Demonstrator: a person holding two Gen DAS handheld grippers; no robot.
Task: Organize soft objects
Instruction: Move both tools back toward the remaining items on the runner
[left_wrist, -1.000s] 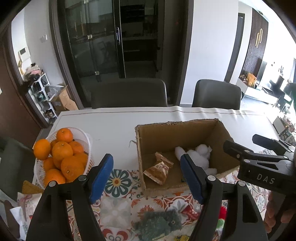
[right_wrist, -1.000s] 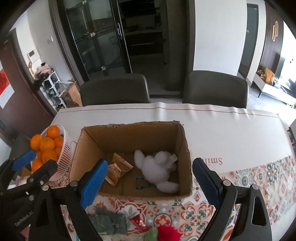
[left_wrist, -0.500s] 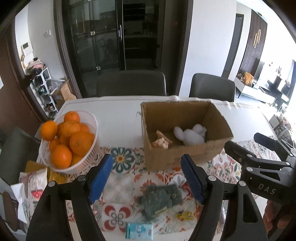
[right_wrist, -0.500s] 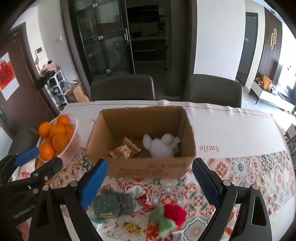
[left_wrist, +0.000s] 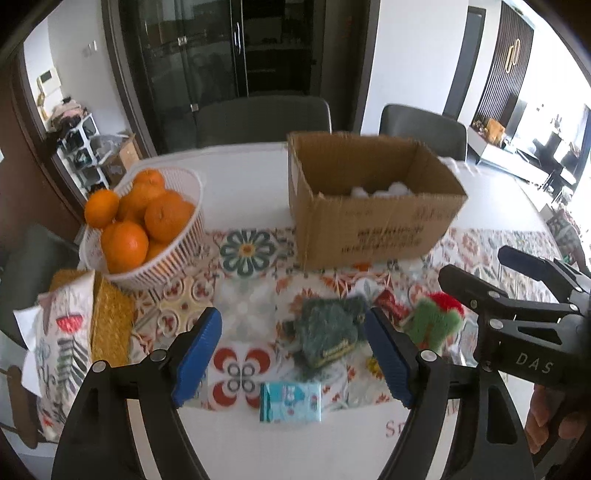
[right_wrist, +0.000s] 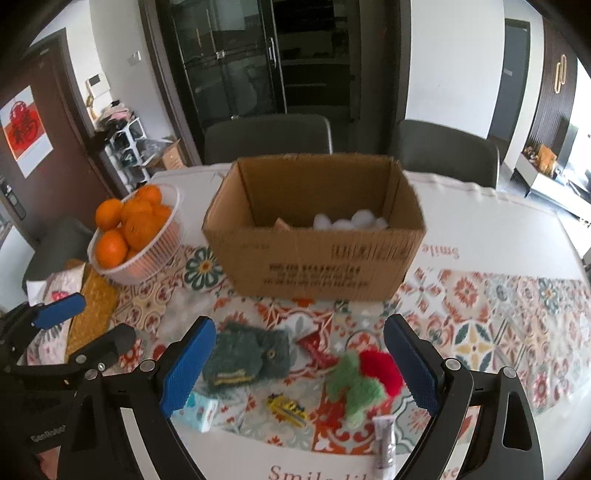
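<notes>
- Green knitted pouch (left_wrist: 328, 334) lies between the left gripper (left_wrist: 293, 356)'s spread, just-widened, empty fingers: centre it first.
- Right gripper (right_wrist: 301, 363), agape, empty: pinch the red-green plush (right_wrist: 360, 382) mid-body, then cardboard box (right_wrist: 314, 266).

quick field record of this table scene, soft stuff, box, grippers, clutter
box: open cardboard box at the table's middle
in box: white fluffy toy, only its top showing
soft items on table: dark green knitted piece; green and red plush
left gripper: open, nothing between the pads, above the green knitted piece
right gripper: open, empty
other clutter: basket of oranges, blue tissue pack, small yellow item, red wrapper
surface: patterned runner
</notes>
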